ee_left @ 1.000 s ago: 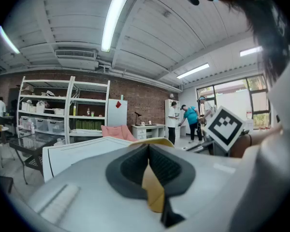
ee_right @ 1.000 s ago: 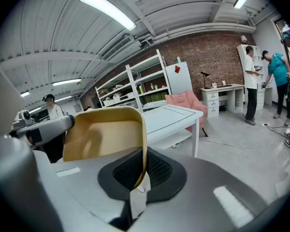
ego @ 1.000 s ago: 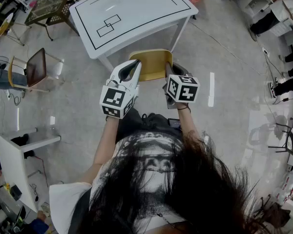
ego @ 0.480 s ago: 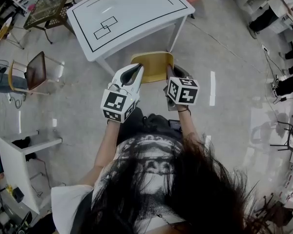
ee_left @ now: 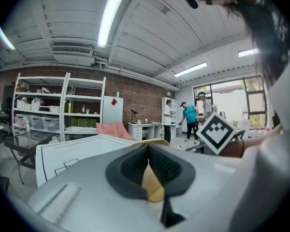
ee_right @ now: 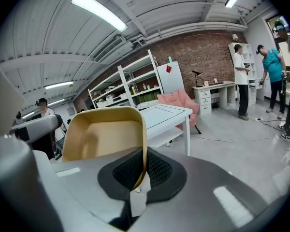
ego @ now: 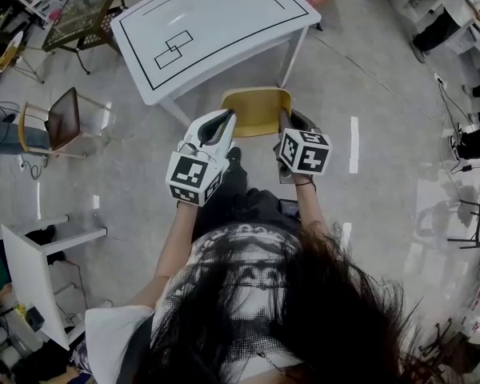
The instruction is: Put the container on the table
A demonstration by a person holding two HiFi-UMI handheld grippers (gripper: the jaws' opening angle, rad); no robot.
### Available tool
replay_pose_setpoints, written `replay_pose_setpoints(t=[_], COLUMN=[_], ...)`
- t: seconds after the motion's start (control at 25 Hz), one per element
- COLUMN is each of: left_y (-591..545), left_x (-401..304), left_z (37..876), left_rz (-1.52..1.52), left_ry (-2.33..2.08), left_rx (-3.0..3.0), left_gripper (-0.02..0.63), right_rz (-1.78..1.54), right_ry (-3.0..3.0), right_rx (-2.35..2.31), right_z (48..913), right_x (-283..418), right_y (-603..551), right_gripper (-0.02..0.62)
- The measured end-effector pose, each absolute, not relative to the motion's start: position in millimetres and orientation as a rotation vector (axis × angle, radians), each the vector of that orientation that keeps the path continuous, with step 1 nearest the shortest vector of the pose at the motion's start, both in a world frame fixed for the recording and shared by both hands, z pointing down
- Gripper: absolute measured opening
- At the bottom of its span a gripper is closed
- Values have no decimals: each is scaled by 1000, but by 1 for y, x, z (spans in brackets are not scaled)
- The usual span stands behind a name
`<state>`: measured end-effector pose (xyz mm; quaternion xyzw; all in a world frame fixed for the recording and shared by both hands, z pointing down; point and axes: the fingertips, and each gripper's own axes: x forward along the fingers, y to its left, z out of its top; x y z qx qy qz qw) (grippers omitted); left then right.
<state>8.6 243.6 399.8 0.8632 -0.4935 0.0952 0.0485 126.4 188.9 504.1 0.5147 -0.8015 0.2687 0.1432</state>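
Note:
A tan, open-topped container hangs in the air between my two grippers, just short of the near edge of the white table with black outlines. My left gripper is shut on the container's left rim; a tan sliver shows between its dark pads. My right gripper is shut on the right wall, and the right gripper view looks into the empty container with the rim clamped at the jaws. The table stands just beyond it.
A glass-topped side table stands at the far left, a brown-seated chair left of me and a white desk at the lower left. People stand by shelves and a pink armchair behind the table.
Both grippers and the container between them have drifted slightly right in the head view, and the floor has slid back a little. Both grips are unchanged.

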Motion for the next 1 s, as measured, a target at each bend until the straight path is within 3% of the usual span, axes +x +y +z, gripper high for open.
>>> replay_pose_setpoints(t=[0.52, 1.0], left_y=[172, 4], left_x=[8, -38], left_z=[411, 408], left_rz=[298, 273], left_ry=[-1467, -1439], left_rx=[2646, 2659], left_gripper=[0, 0], right_rz=[812, 818], right_ry=[-2246, -2191], right_rx=[1520, 1504], right_z=[525, 534], right_x=[137, 98], right_y=[126, -25], right_gripper=[6, 6])
